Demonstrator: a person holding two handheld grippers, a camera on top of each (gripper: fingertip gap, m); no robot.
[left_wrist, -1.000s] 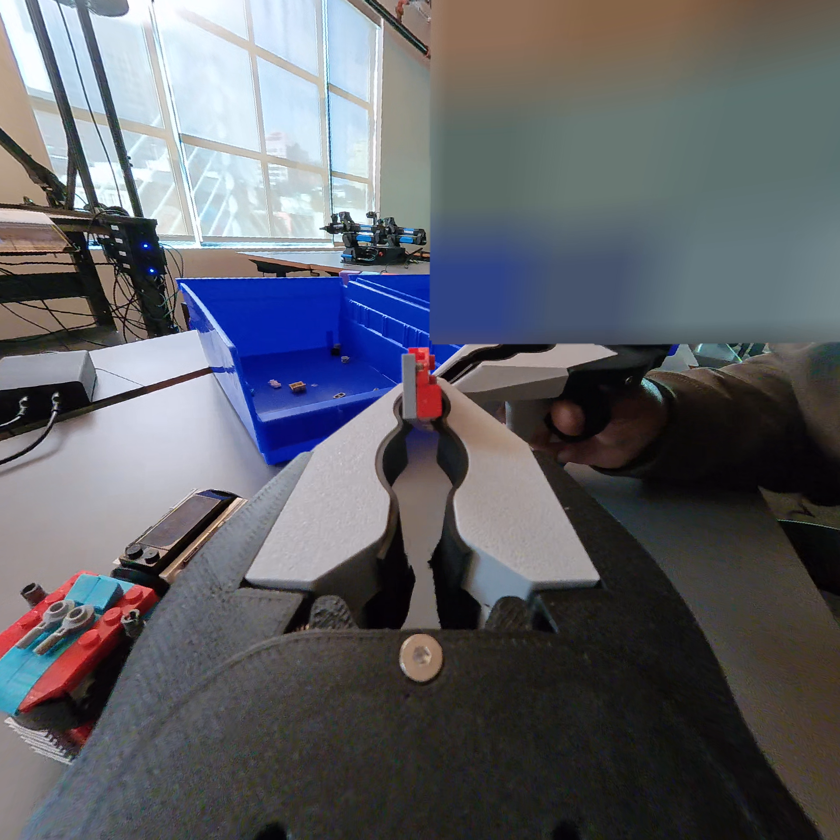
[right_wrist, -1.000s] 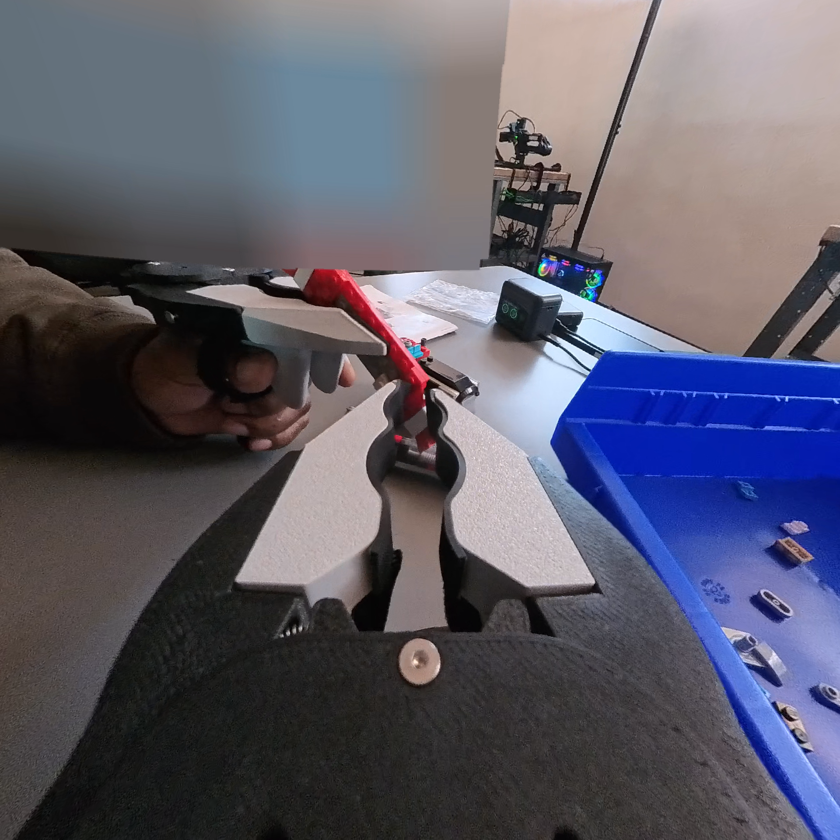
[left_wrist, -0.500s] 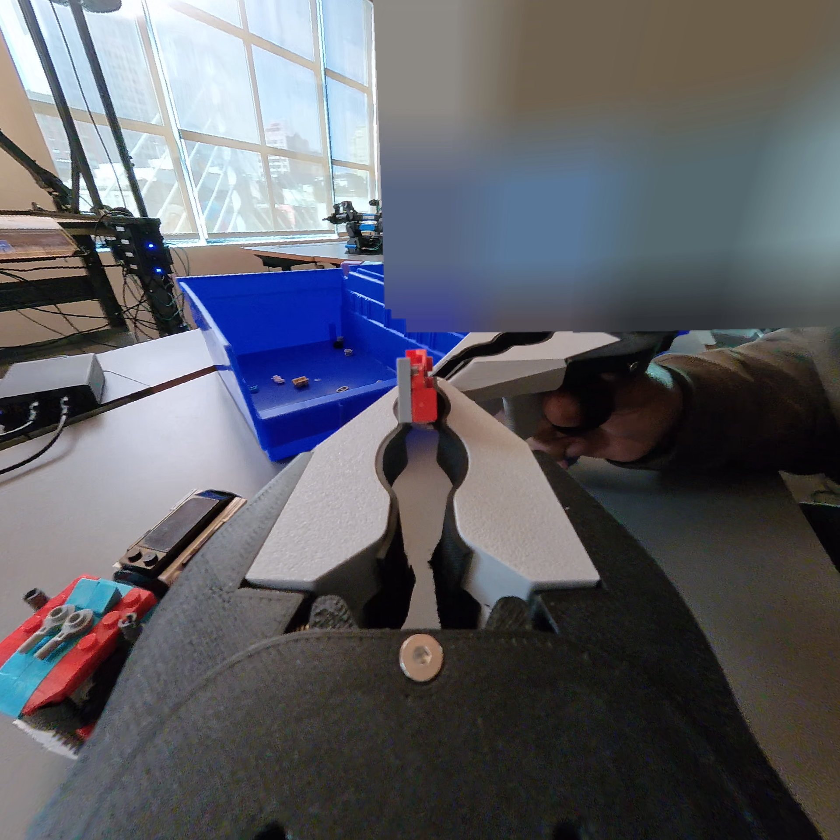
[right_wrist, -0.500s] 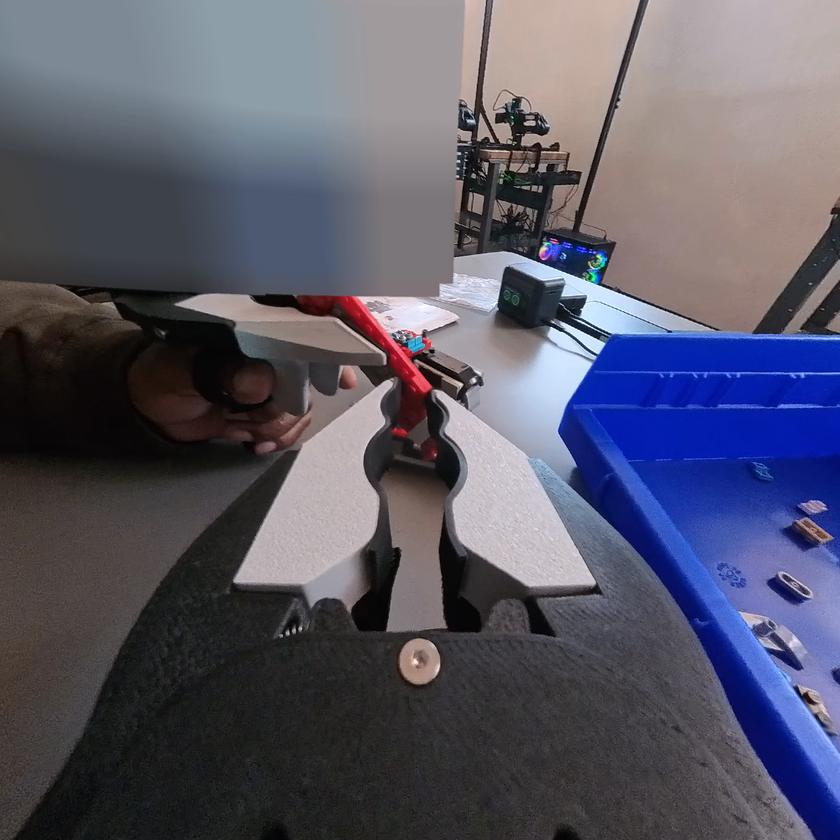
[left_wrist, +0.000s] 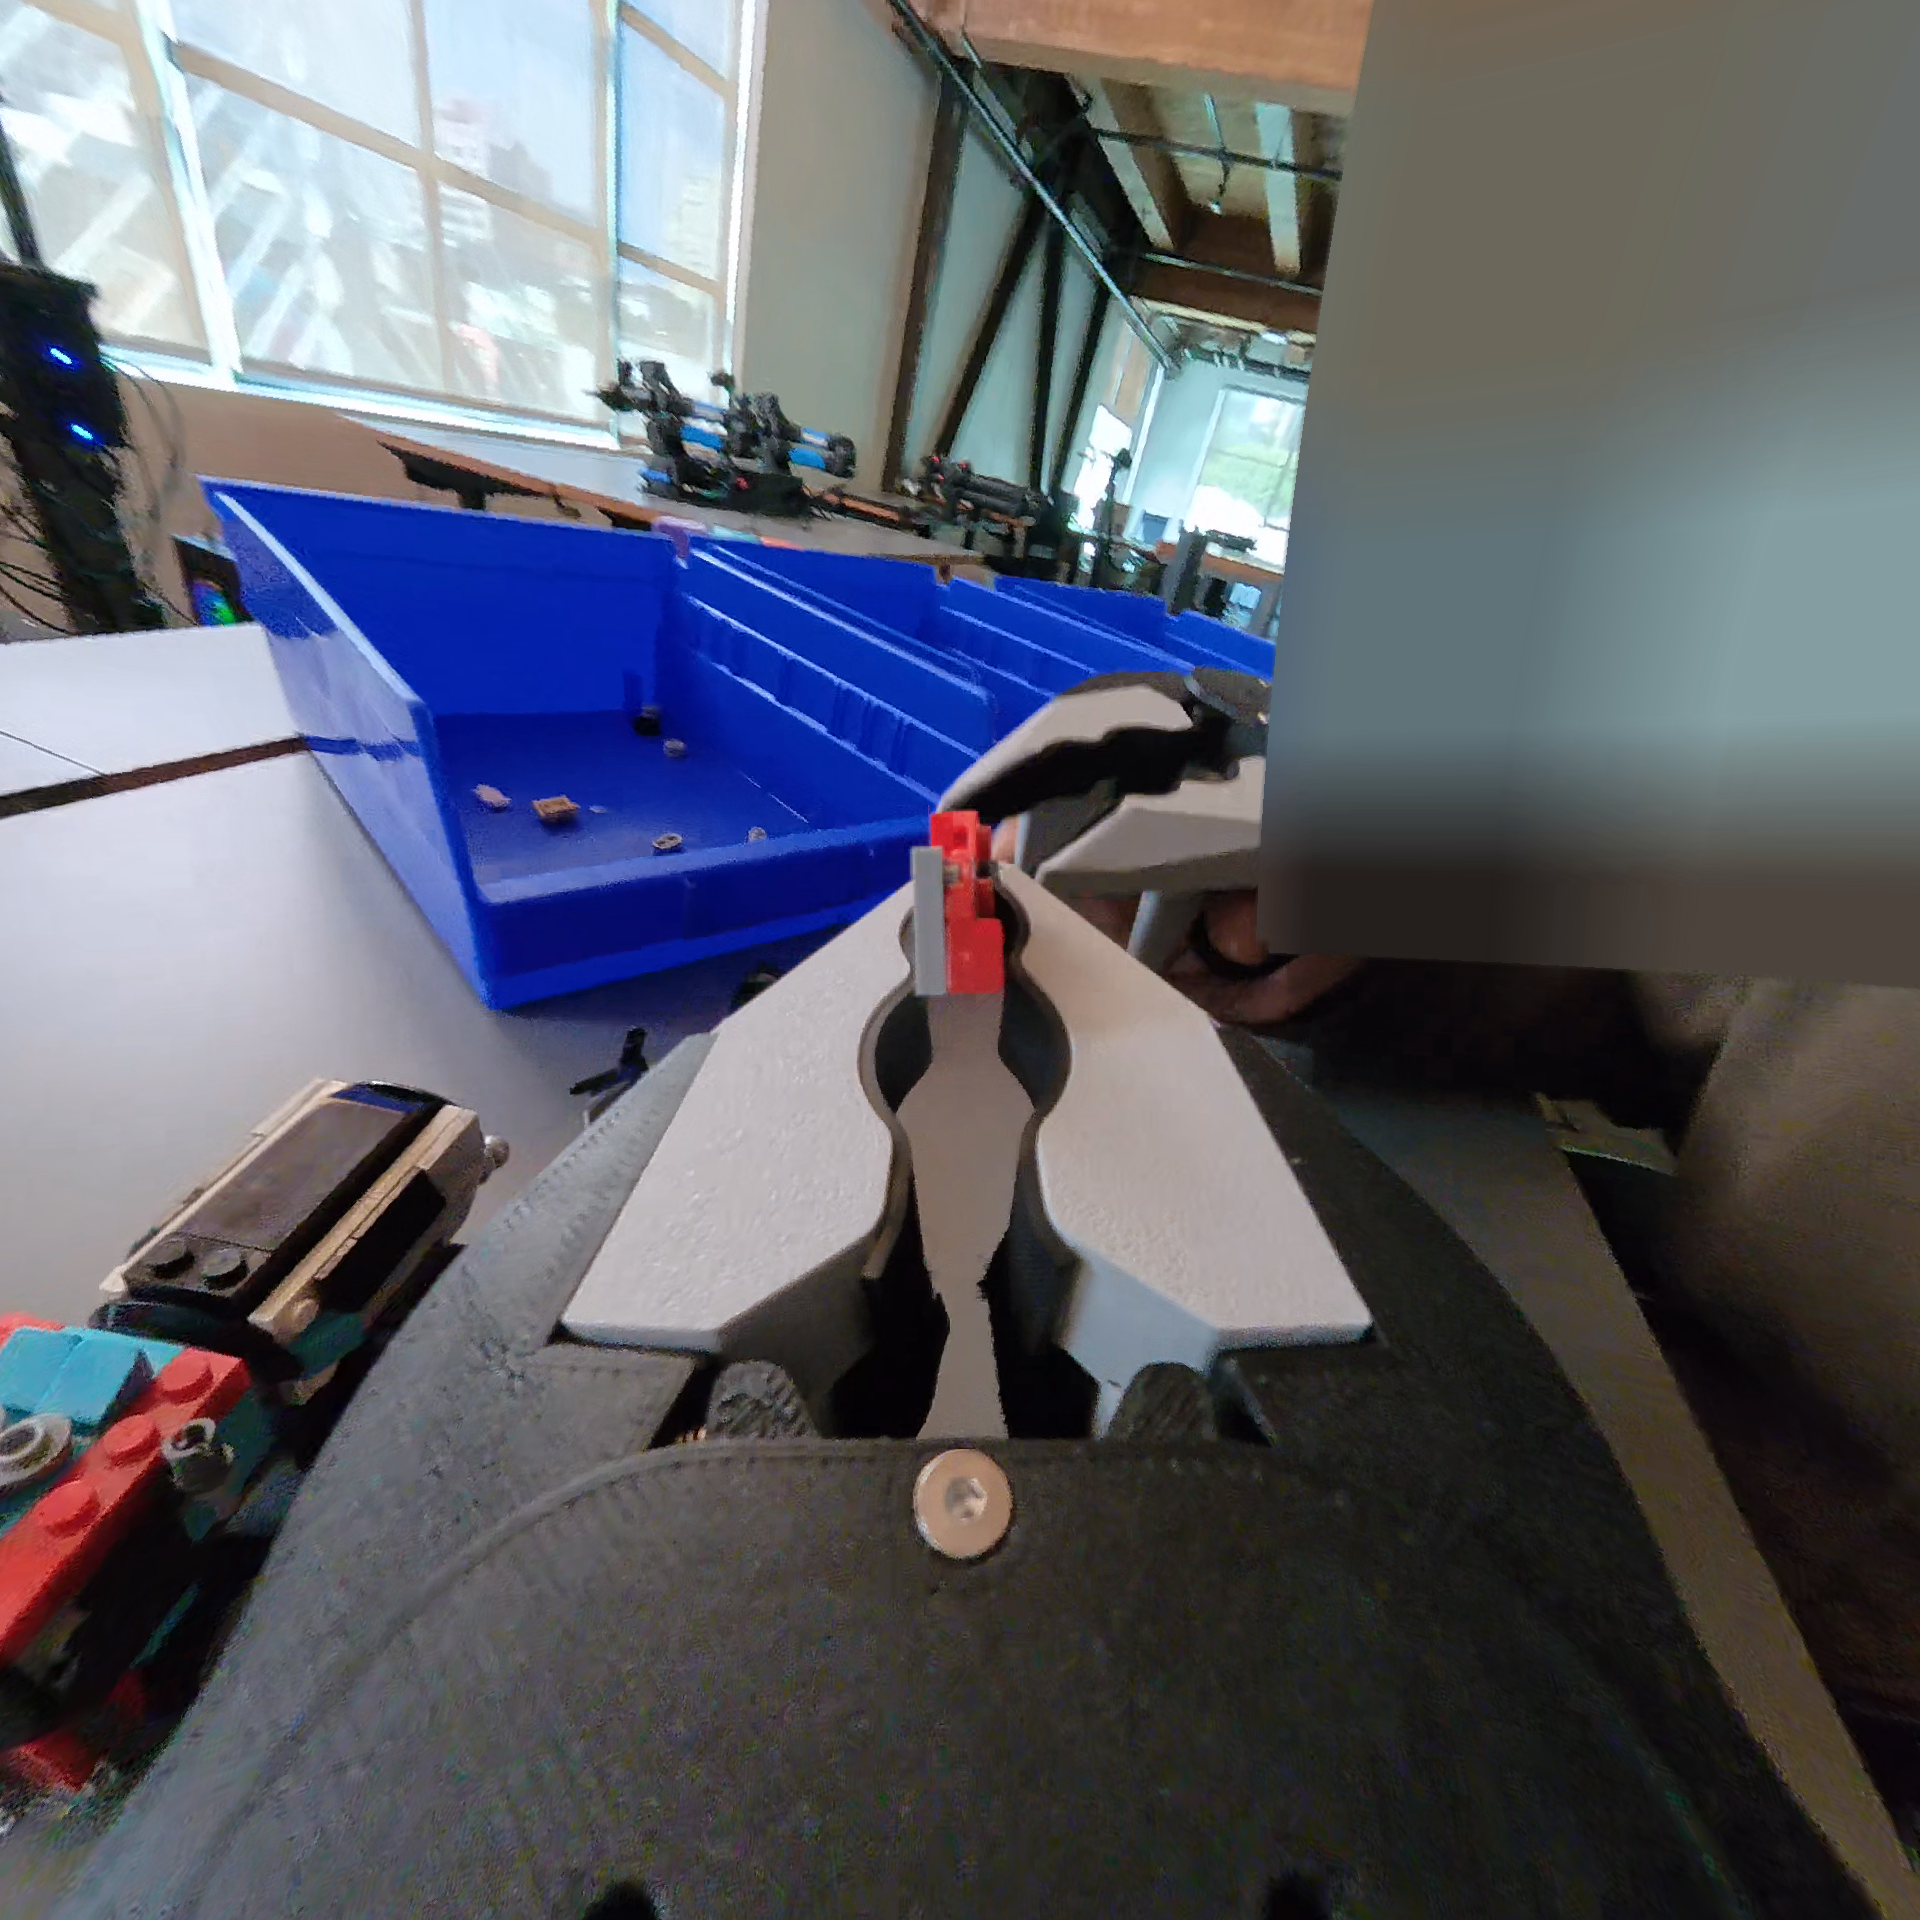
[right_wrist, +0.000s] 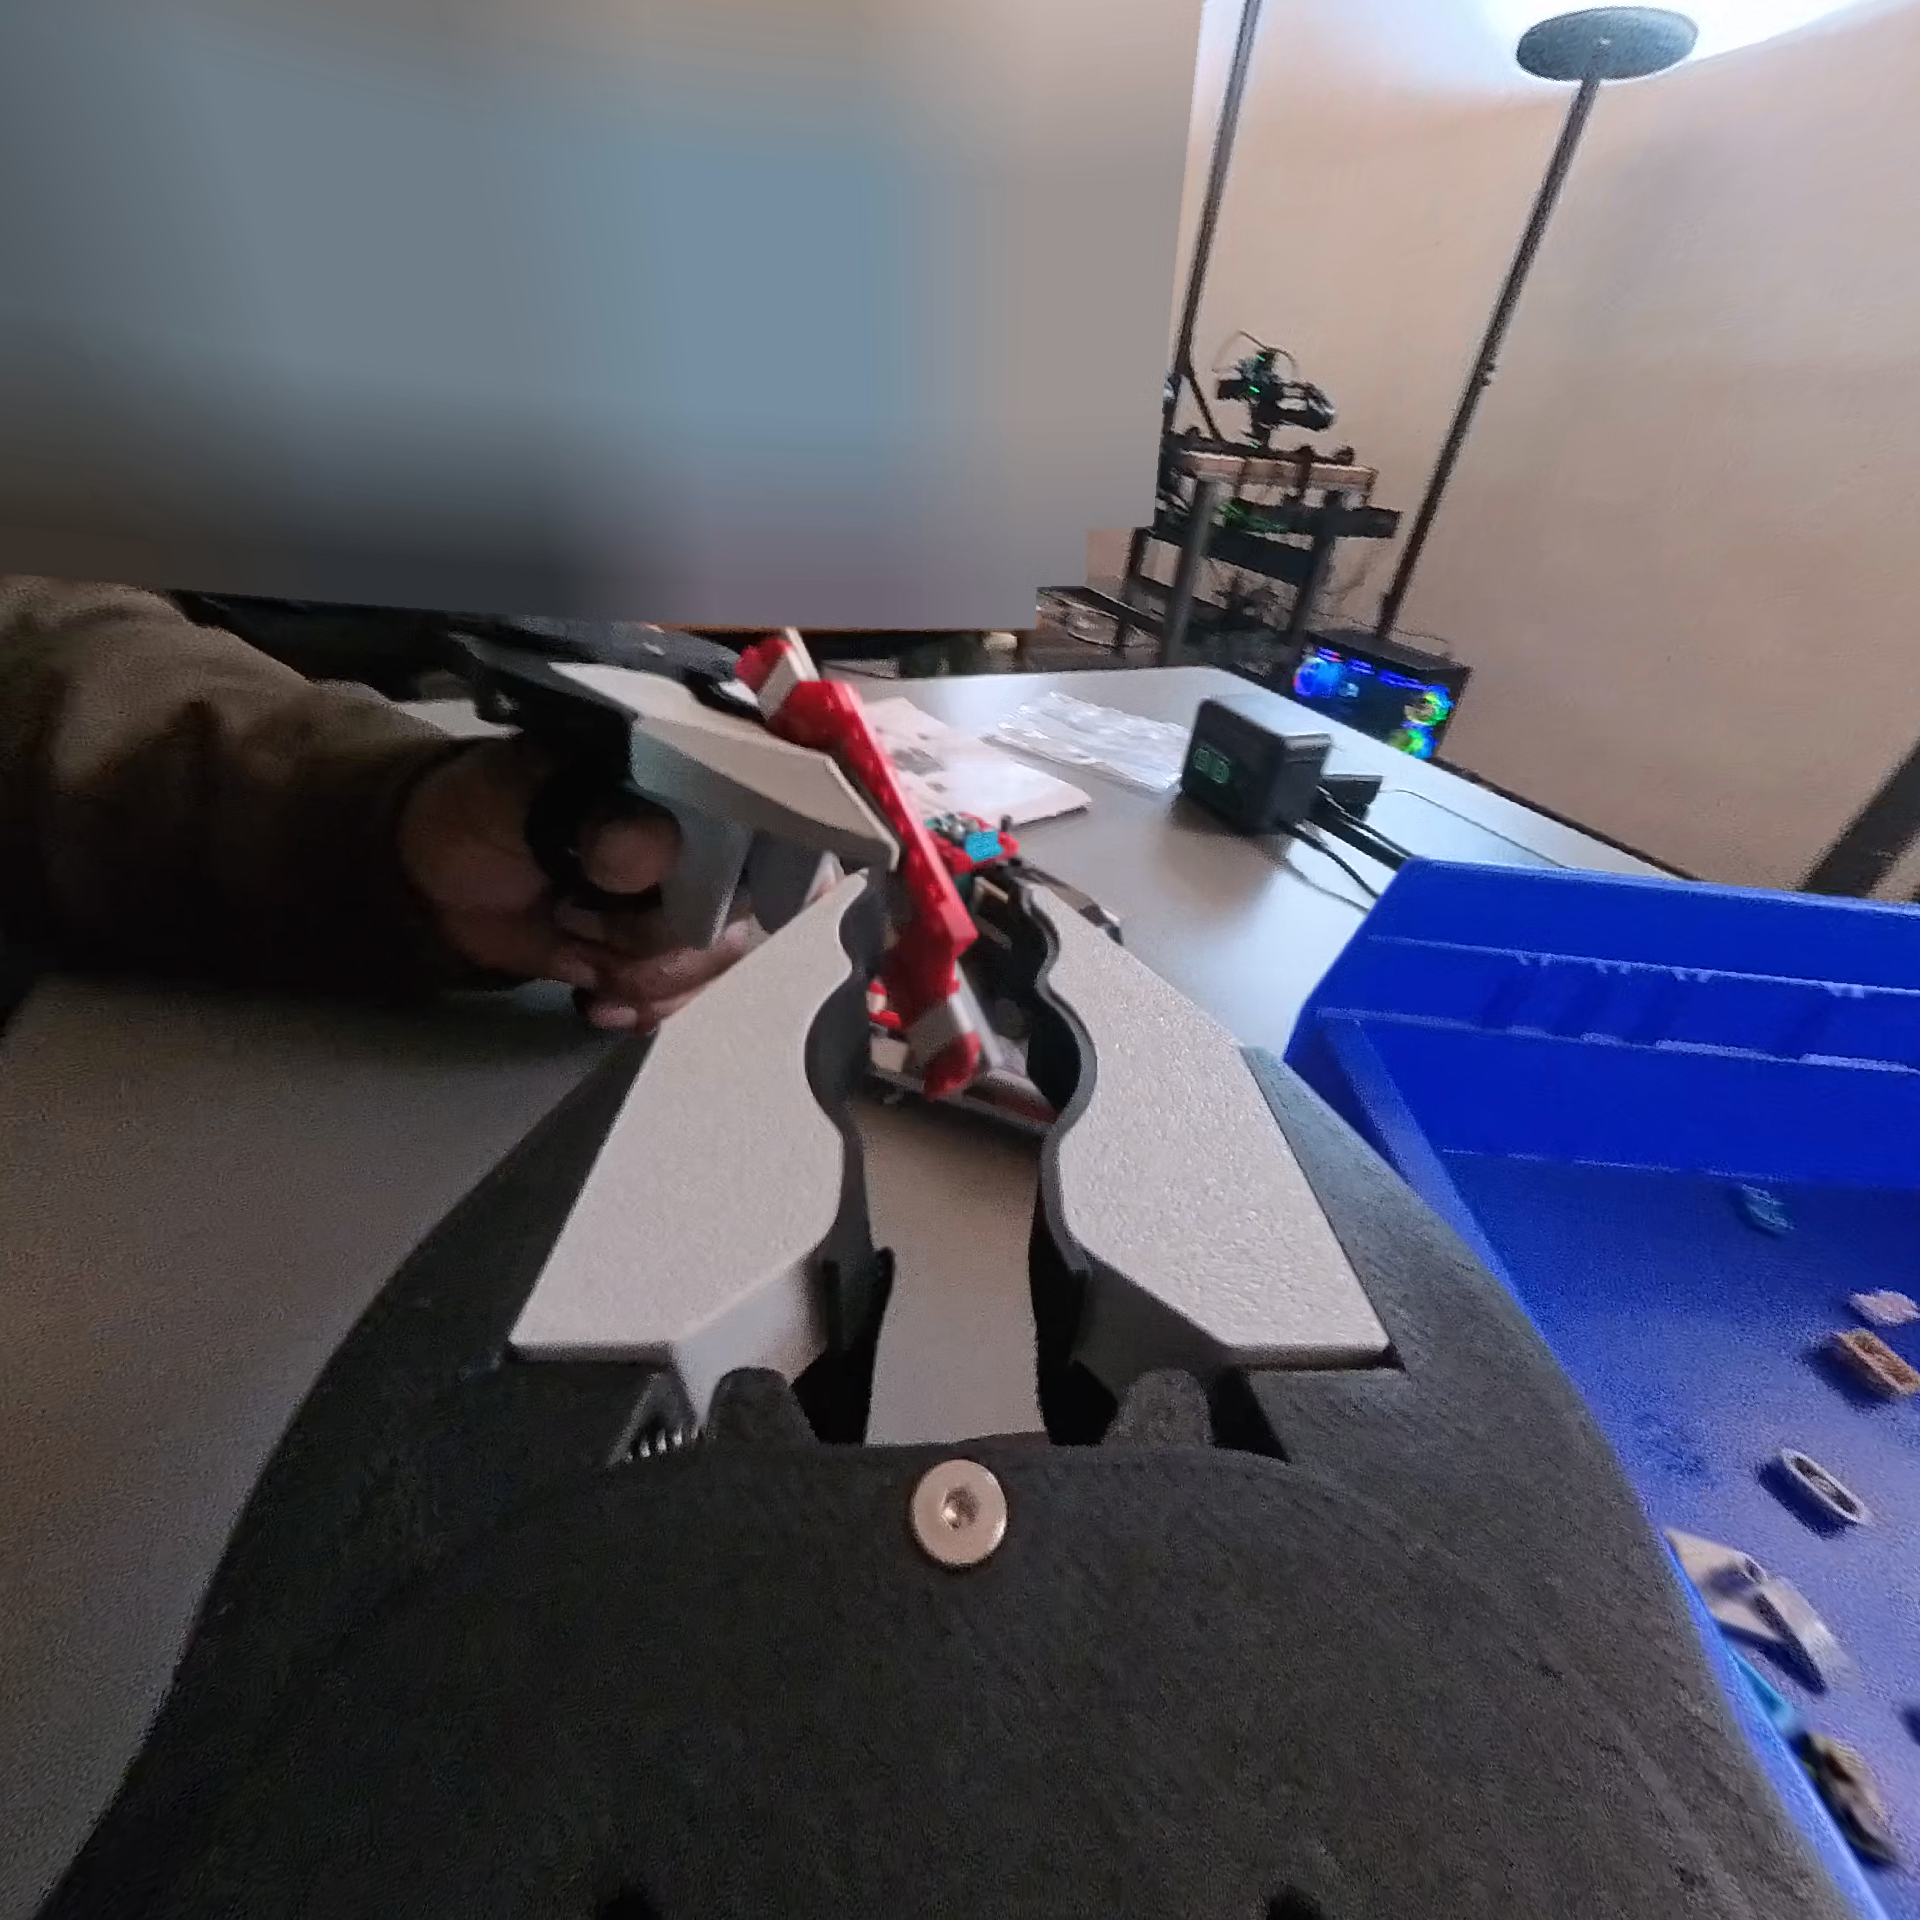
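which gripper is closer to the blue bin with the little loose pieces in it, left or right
Right, by a little. The blue bin lies right beside the right gripper, whose body reaches its near wall. The left gripper, clamped on a red and grey brick piece, faces the bin's front wall across some bare table.

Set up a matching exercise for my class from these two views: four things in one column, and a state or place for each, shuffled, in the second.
Column one
1. left gripper
2. right gripper
3. blue bin
4. black box with cables

Column two
A. stands on the grey table, past the paper sheets
B. shut on a red and grey brick strip
C. holds a few small loose pieces
D. fingers spread either side of that strip's lower part

Pairs: 1-B, 2-D, 3-C, 4-A
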